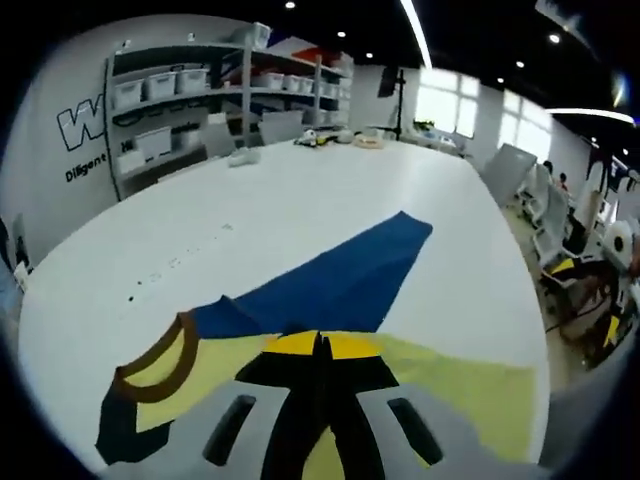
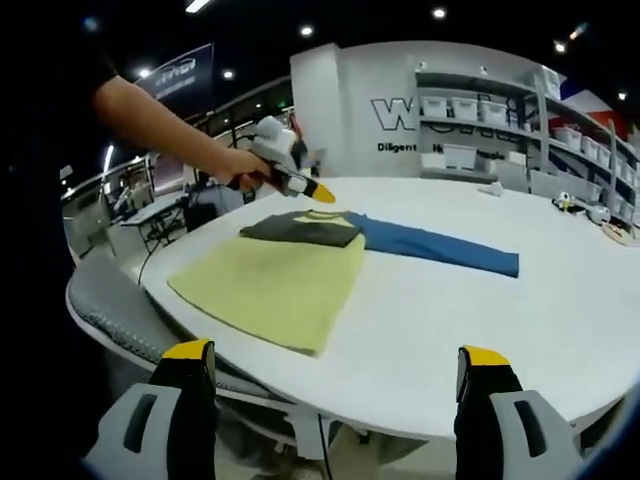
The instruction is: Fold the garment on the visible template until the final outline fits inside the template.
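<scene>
left tongs point(image 1: 320, 350) closed over shirt point(image 2: 290, 270) — right tongs point(image 2: 335, 365) wide apart.

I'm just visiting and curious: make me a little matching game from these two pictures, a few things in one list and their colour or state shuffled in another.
Things:
1. sleeve stretched out on the table
2. garment body
3. right gripper
4. left gripper

States:
A. jaws wide apart
B. blue
C. jaws together
D. pale yellow

Pairs: 1-B, 2-D, 3-A, 4-C
</scene>
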### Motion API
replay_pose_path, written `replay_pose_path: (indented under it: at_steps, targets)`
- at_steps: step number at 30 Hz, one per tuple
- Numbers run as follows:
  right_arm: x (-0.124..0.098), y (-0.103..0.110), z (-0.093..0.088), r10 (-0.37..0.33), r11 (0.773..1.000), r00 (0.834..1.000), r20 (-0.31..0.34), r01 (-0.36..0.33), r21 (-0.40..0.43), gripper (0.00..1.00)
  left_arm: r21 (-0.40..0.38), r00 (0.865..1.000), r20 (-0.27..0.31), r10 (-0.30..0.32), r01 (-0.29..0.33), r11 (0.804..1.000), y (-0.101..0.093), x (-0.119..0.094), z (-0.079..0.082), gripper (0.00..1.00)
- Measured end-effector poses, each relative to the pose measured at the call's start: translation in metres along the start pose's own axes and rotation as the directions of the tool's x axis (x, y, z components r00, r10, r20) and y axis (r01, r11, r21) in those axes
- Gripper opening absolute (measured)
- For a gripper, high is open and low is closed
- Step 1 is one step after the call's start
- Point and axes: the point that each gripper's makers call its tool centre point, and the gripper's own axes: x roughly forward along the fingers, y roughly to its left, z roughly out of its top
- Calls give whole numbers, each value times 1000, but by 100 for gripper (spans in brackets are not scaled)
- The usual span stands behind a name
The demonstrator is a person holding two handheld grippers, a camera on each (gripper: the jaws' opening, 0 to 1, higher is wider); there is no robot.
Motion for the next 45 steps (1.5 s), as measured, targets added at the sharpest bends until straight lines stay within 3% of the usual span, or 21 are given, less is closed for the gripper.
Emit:
replay_pose_path:
  at_steps: [1,5,8,10,20,21,23,26,29,33,37,45]
  targets:
    - [0,0,-1,0,1000,1000,-2,0,3,99,40,1000,-14,-13,14,999,-4,2,-4,5]
    - [0,0,-5,-4,1000,1000,-14,4,10,99,81,998,-54,-32,37,996,-11,12,-17,17]
    - [-1,-1,-7,-6,1000,1000,-19,7,15,99,150,992,-121,-41,59,987,-15,19,-35,17]
    - [-2,-2,-8,-9,1000,1000,-23,9,14,99,131,989,-140,-47,65,989,-18,25,-44,18]
    - [-5,-12,-7,-31,999,999,-30,32,26,99,188,979,-202,-25,64,980,-15,38,-62,20]
    - [-5,-13,-9,-34,999,999,-38,35,22,99,250,977,-213,-10,65,966,-12,38,-63,21]
    - [-4,-13,-10,-34,999,998,-44,35,13,99,246,975,-223,-19,75,966,-15,38,-67,21]
    - [-4,-14,-10,-34,999,998,-44,35,20,99,227,978,-207,-24,72,971,-15,39,-64,19]
    - [-4,-15,-10,-37,999,998,-43,38,24,99,220,976,-216,-43,91,971,-20,40,-66,7]
    - [-4,-16,-10,-38,999,998,-43,39,27,99,168,977,-211,-37,73,983,-20,40,-66,5]
    - [-2,-16,-9,-34,999,998,-50,35,22,98,194,978,-210,-10,52,980,-22,39,-63,3]
    - [6,-14,2,-23,999,999,-27,23,22,98,147,996,-82,-34,46,988,-34,38,-40,3]
